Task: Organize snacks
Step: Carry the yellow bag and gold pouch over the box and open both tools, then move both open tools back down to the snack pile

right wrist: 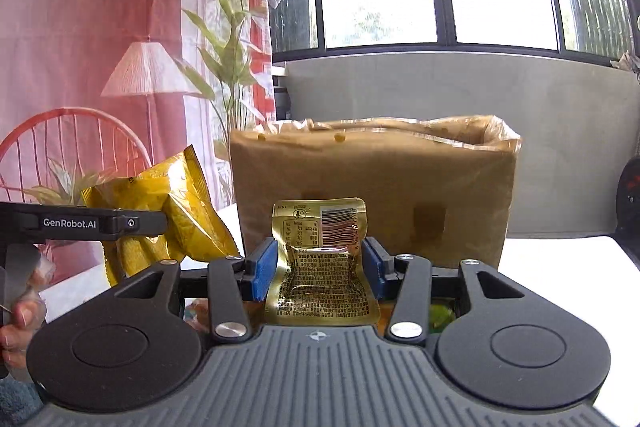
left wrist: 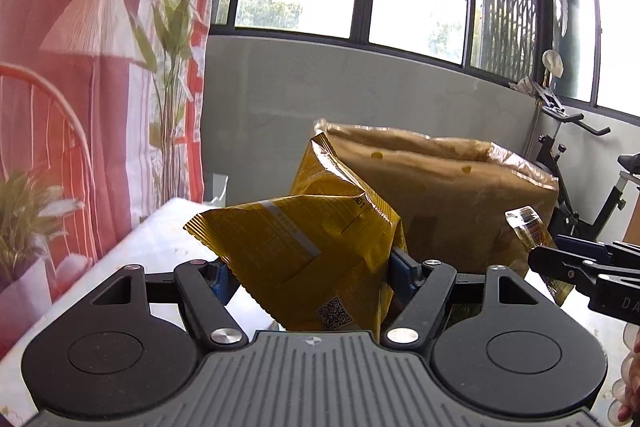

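While both packets hung short of the brown bag [right wrist: 372, 187], nothing visibly lay inside it. Left tongs [left wrist: 308, 267] clamped the yellow snack packet [left wrist: 316, 251]; right tongs [right wrist: 320, 267] clamped the gold pouch [right wrist: 320, 259], both just before the bag, so stowing seemed left.

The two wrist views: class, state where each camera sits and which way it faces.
Left wrist: on the left gripper, facing the box and window; shut on a yellow bag.
Right wrist: on the right gripper, facing the box squarely; shut on a gold pouch; a hand shows.
Shared: box, both snacks.
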A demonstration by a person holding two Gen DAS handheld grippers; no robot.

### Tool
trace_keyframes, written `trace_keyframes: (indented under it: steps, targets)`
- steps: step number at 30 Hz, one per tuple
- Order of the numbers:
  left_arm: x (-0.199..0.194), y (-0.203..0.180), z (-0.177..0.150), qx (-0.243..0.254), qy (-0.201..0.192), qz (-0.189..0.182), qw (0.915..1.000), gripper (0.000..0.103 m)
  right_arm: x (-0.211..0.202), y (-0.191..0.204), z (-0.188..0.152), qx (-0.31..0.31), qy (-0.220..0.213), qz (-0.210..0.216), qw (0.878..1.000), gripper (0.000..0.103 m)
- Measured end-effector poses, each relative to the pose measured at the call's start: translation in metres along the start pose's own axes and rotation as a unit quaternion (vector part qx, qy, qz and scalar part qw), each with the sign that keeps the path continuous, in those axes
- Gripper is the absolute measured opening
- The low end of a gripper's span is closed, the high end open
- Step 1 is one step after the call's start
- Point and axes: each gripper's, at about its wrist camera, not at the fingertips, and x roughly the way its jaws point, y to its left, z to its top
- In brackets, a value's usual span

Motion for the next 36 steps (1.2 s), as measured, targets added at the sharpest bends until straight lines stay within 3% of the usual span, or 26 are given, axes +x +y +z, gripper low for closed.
trace_keyframes:
  steps: [7, 11, 14, 23, 28, 32, 36]
  targets:
    - [0.029, -0.033, 0.074, 0.033, -0.056, -0.014, 0.9978, 0.075, 0.038, -0.036, 0.070, -0.024, -0.051, -0.035, 0.998, 0.048]
    - [0.055, -0.053, 0.104, 0.022, -0.069, -0.039, 0.9966, 0.075, 0.077, -0.060, 0.094, -0.006, -0.038, -0.061, 0.997, 0.048]
    - [0.084, -0.068, 0.118, 0.022, -0.047, -0.053, 0.9973, 0.075, 0.099, -0.075, 0.099, 0.018, -0.016, -0.073, 0.997, 0.048]
    - [0.161, -0.091, 0.117, 0.105, 0.017, 0.017, 0.9942, 0.075, 0.126, -0.096, 0.084, 0.034, 0.034, -0.102, 0.994, 0.049]
    - [0.175, -0.078, 0.113, 0.084, 0.056, -0.003, 0.9949, 0.083, 0.123, -0.104, 0.080, 0.048, 0.041, -0.109, 0.992, 0.059]
    - [0.162, -0.057, 0.115, 0.047, 0.044, -0.010, 0.9979, 0.090, 0.109, -0.102, 0.077, 0.051, 0.031, -0.101, 0.993, 0.063]
    - [0.145, -0.044, 0.119, 0.024, 0.035, -0.019, 0.9989, 0.090, 0.096, -0.099, 0.076, 0.066, 0.025, -0.097, 0.993, 0.063]
